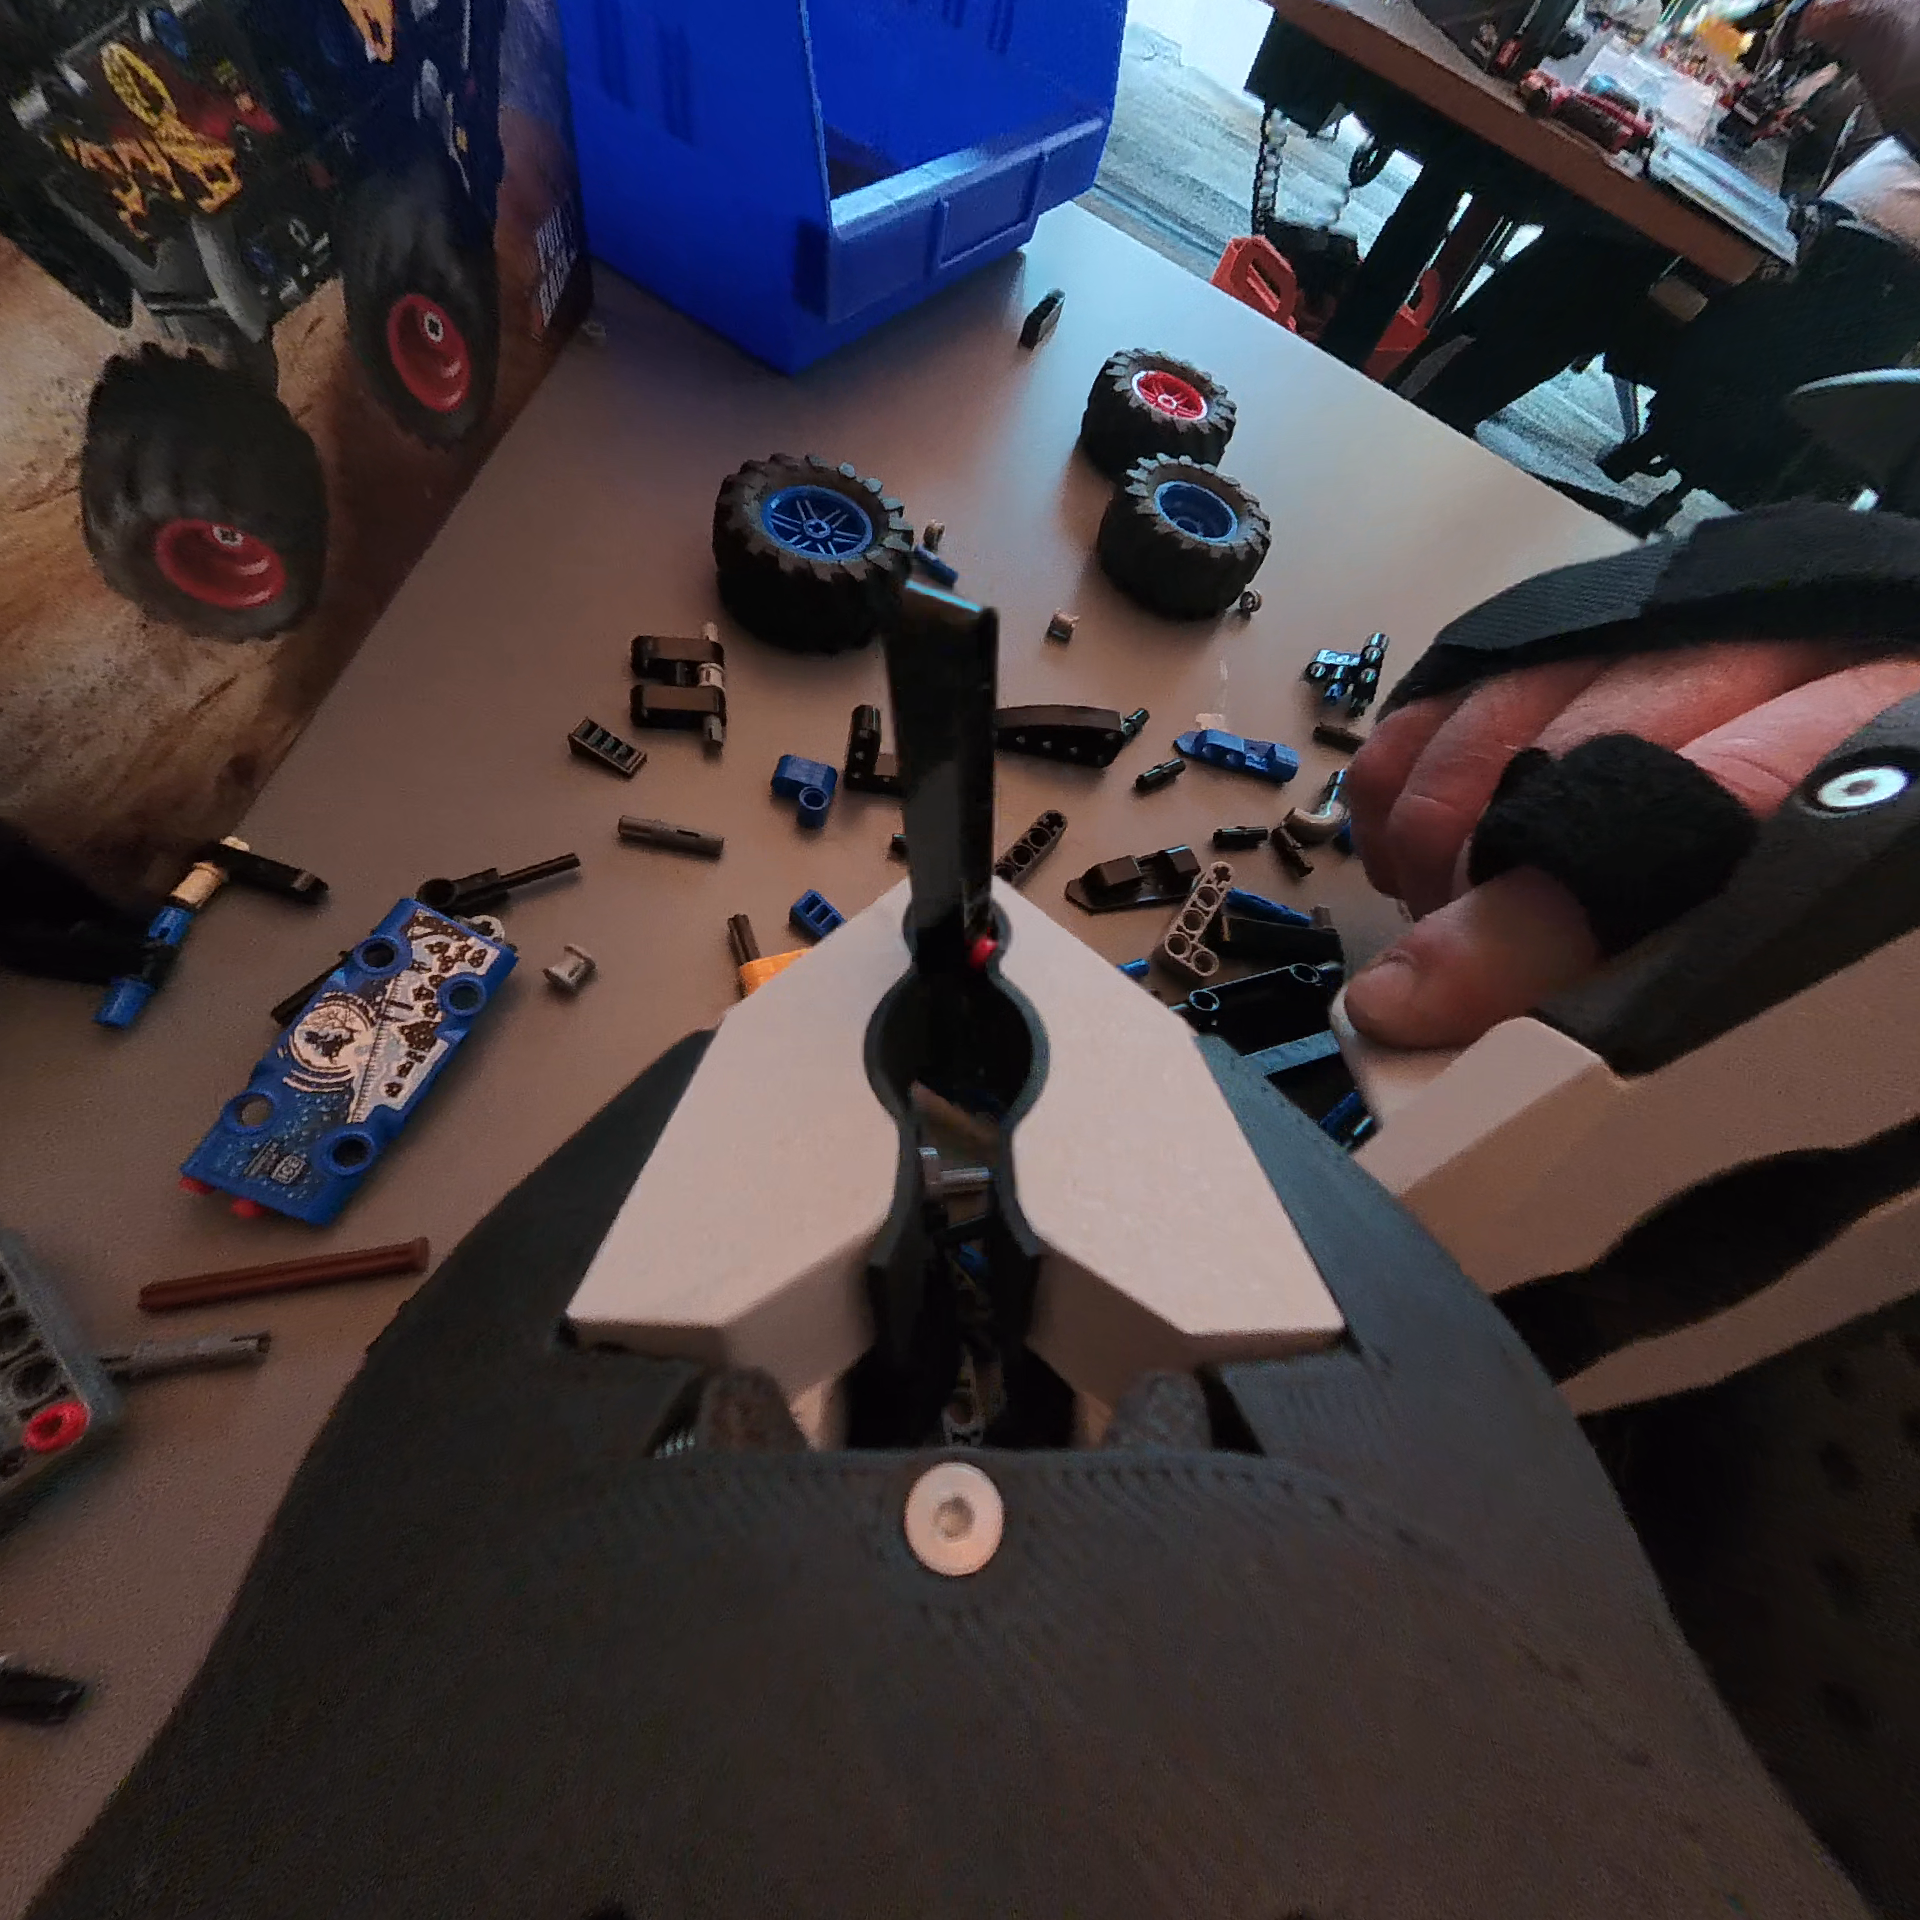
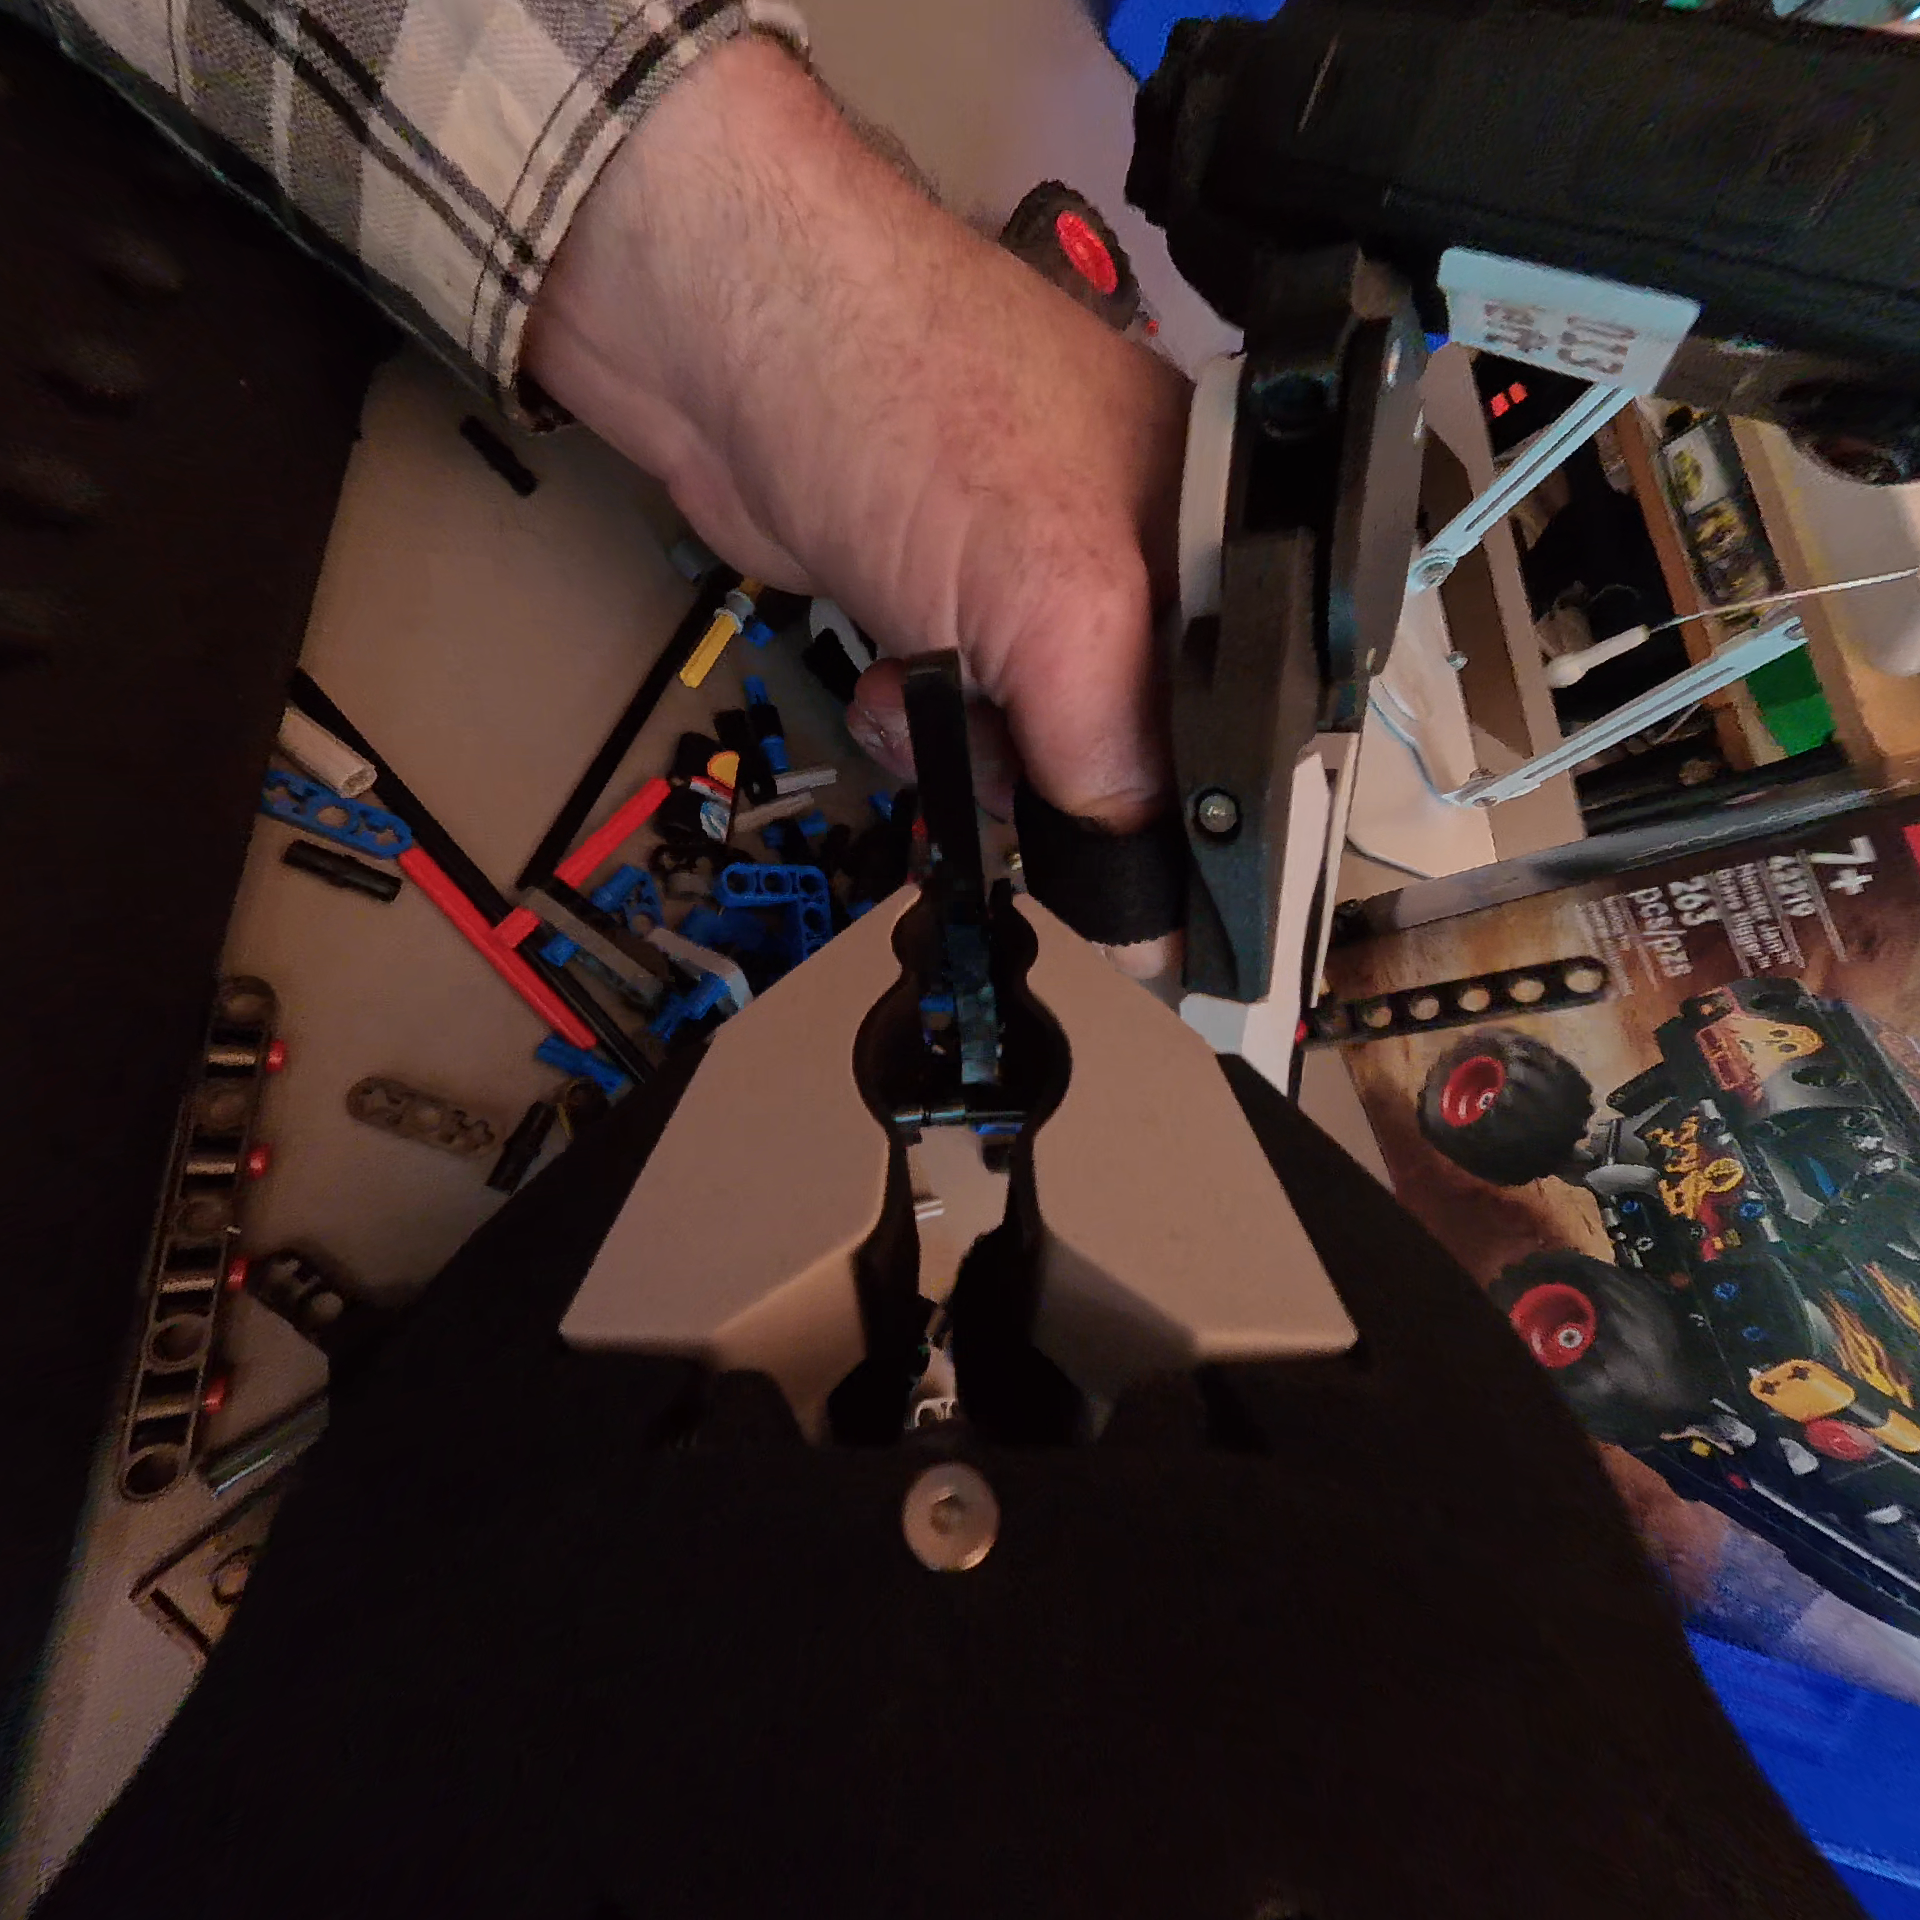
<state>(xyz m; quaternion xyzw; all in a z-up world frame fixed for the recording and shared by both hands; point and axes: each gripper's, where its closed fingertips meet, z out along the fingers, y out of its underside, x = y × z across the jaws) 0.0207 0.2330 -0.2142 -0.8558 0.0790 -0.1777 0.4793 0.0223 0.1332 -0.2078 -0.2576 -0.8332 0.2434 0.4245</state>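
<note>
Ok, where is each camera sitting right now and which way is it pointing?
Left wrist view: on the left gripper, looking down over a grey table of loose building pieces and wheels; a hand shows at right.
Right wrist view: on the right gripper, facing piled pieces; a hand on the other gripper shows.
Shared: each clamps a black piece; both show the toy box.

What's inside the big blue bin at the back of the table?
The blue bin shows only bare blue walls and a front lip through its opening. Its floor is hidden behind that lip, so any contents cannot be seen.
</note>
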